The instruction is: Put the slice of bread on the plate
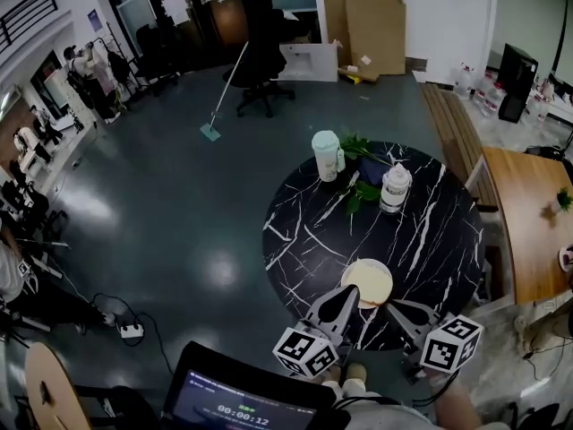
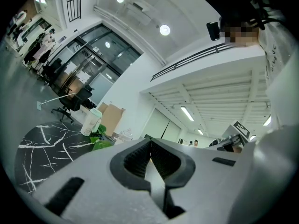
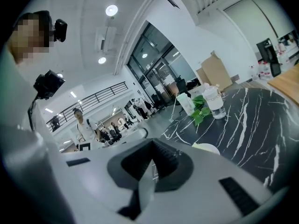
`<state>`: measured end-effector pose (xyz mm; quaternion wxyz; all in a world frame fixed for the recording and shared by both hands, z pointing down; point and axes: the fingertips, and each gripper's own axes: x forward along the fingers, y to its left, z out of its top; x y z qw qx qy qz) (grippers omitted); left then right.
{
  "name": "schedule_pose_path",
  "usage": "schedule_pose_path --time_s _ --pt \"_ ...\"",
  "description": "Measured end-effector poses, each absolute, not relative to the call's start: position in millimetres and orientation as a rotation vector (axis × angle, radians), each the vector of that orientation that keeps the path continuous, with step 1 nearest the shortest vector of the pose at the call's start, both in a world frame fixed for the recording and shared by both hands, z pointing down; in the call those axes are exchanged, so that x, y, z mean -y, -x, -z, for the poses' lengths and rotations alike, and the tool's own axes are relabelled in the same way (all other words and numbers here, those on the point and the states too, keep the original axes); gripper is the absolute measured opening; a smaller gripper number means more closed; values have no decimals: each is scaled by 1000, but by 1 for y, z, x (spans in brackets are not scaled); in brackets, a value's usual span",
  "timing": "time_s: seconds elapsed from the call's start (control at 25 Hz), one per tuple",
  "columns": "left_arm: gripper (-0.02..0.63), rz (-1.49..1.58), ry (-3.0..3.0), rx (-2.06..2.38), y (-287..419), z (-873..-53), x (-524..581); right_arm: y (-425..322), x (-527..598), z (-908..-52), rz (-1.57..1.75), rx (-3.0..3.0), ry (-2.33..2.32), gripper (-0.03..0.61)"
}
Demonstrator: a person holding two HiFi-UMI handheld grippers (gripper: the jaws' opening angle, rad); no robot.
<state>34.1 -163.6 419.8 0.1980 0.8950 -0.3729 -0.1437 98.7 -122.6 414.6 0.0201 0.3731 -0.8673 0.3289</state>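
Two grippers hovering at table (image 1: 430,231) edge, left gripper (image 1: 347,299) and right gripper (image 1: 400,311) both clenched empty, bread (image 1: 369,281) sitting on plate (image 1: 389,277).

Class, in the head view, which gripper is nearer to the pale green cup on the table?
Left. The left gripper lies at the table's near edge, almost in line with the pale green cup. The right gripper lies further off to the right.

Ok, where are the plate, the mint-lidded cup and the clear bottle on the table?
plate (image 1: 367,262), head view, on its far rim
mint-lidded cup (image 1: 327,162), head view, on the middle of its side
clear bottle (image 1: 394,195), head view, on its body below the white cap
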Motion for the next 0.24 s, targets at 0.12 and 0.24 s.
schedule_pose_path --time_s 0.12,0.24 --pt "8 394 -2500 1046 -34 -422 163 -99 122 -416 -1021 2682 -1154 9" --pt "8 391 -2498 1047 -33 -423 164 -99 123 -418 -1025 2675 -1154 8"
